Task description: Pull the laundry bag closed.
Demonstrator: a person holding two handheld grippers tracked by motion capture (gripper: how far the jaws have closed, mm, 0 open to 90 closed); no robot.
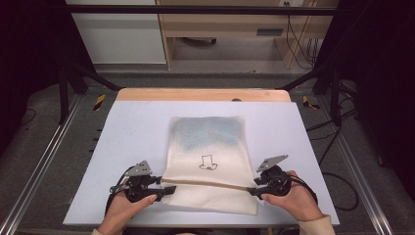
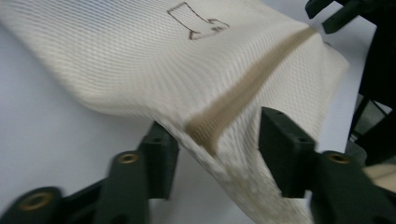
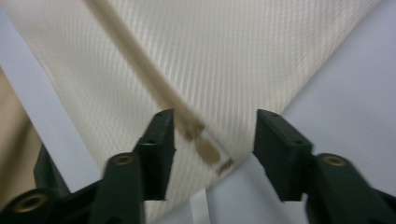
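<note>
Cloth bag: cream mesh thing, lying flat mid-bench, tan band running across near the front, small outline drawing in the middle.
Bench: pale top, bag sits toward the person's edge.
Left hand: comes in from the bottom, wrapped around its tool at the bag's left edge.
Right hand: same deal on the right edge.
Left hand-held gripper: jaws spread, band end and bag edge sitting between them.
Right hand-held gripper: jaws spread too, band end and a corner of the bag between them.

Cream mesh bag with tan stripe, pale blue table
</note>
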